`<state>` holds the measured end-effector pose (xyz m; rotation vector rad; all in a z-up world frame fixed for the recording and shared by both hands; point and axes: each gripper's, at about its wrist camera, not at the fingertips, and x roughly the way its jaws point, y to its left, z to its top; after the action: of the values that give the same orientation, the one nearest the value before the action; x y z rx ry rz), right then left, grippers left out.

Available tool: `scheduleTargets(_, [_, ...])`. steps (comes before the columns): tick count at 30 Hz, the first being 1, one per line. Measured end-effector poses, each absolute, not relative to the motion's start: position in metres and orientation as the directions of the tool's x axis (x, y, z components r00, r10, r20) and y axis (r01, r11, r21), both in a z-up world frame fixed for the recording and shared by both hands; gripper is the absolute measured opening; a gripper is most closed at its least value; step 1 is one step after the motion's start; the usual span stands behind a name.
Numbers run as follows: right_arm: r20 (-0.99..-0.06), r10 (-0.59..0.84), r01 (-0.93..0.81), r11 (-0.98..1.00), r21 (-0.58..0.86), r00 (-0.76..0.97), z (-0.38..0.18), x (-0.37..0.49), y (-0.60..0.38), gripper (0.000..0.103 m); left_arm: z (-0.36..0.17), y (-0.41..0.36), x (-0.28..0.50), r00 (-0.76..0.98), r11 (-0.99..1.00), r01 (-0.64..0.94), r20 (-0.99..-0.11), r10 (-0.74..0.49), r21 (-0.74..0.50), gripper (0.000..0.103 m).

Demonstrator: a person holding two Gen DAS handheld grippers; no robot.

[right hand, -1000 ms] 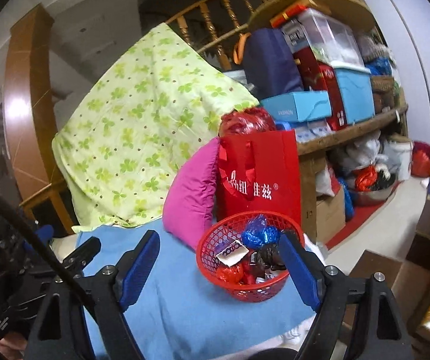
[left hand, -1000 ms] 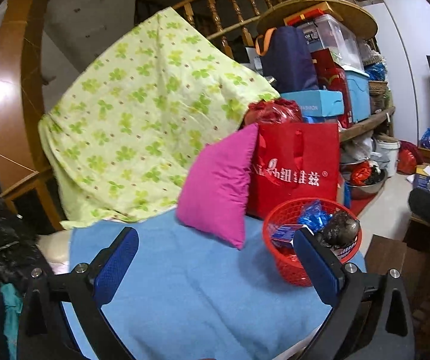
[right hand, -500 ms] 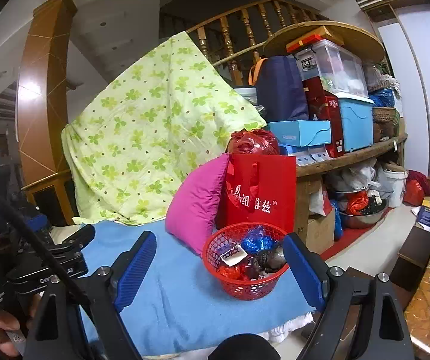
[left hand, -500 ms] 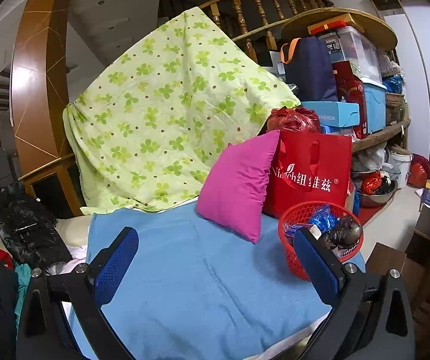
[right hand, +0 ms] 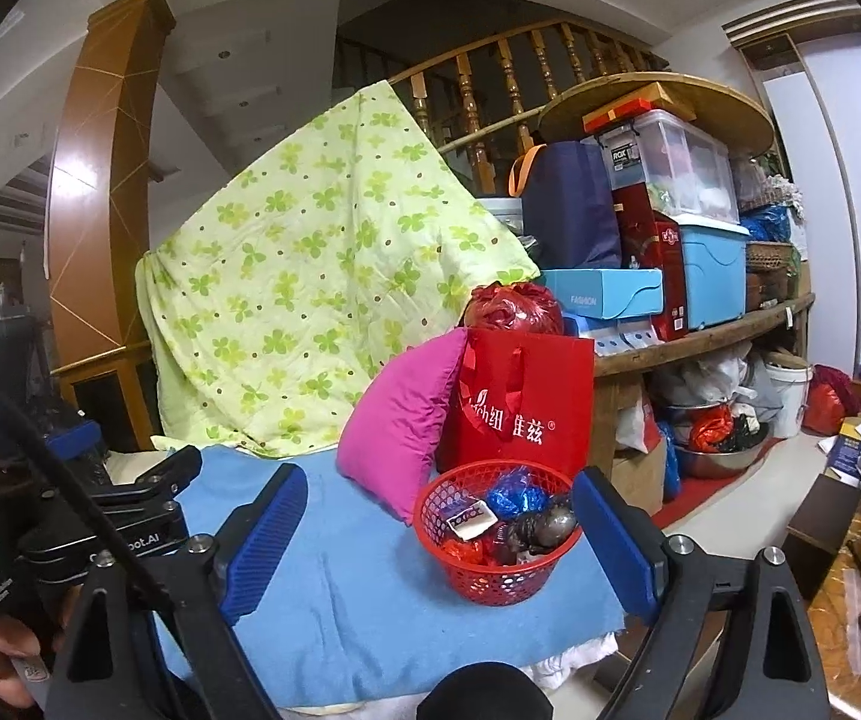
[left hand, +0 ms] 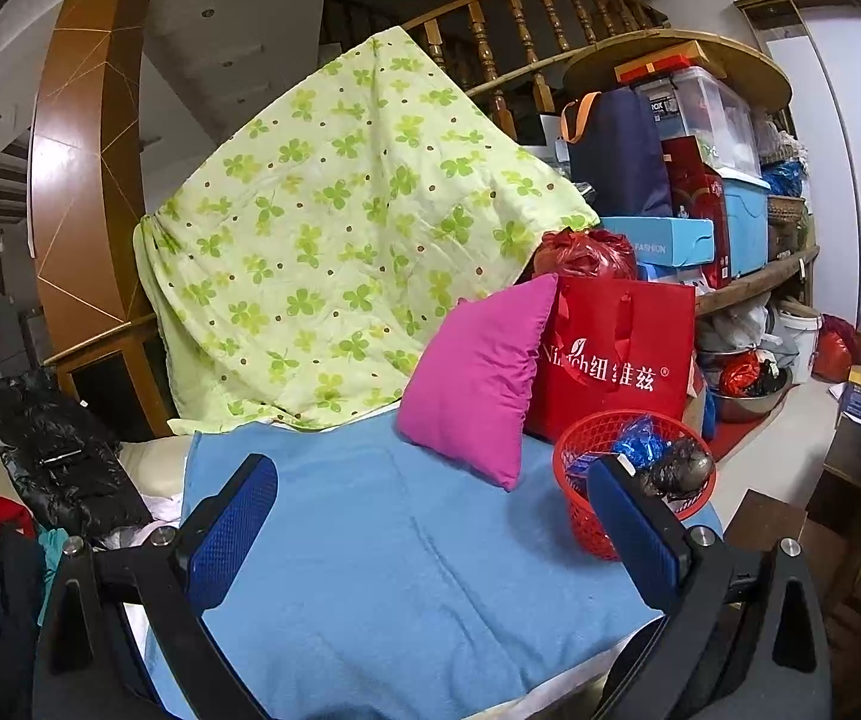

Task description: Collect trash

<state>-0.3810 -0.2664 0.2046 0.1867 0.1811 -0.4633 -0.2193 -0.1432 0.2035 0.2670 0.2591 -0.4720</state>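
Note:
A red mesh basket (right hand: 493, 573) stands on a blue blanket (right hand: 358, 576) at its right end. It holds several wrappers, among them a blue foil one (right hand: 514, 495), a white packet (right hand: 469, 521) and a dark crumpled one (right hand: 541, 528). The basket also shows in the left wrist view (left hand: 592, 525). My right gripper (right hand: 439, 546) is open and empty, drawn back from the basket. My left gripper (left hand: 430, 528) is open and empty over the blanket (left hand: 382, 570), left of the basket. Its body shows at the left of the right wrist view (right hand: 100, 534).
A pink cushion (left hand: 478, 372) and a red paper bag (left hand: 616, 354) stand behind the basket. A green floral quilt (left hand: 334, 240) hangs from the stair rail. Shelves with boxes (right hand: 706, 258) fill the right. Dark clothes (left hand: 52, 456) lie at the left.
Both grippers have pulled back and up from the blanket and basket, so the scene looks farther and lower. Both stay open and empty.

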Motion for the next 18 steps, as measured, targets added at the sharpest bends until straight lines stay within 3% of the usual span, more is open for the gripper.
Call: scheduleTargets(18, [-0.234, -0.425, 0.467, 0.869, 0.166, 0.874, 0.198, -0.372, -0.266, 0.092, 0.205, -0.133, -0.223, 0.865, 0.864, 0.467, -0.297, -0.404, 0.186, 0.103])
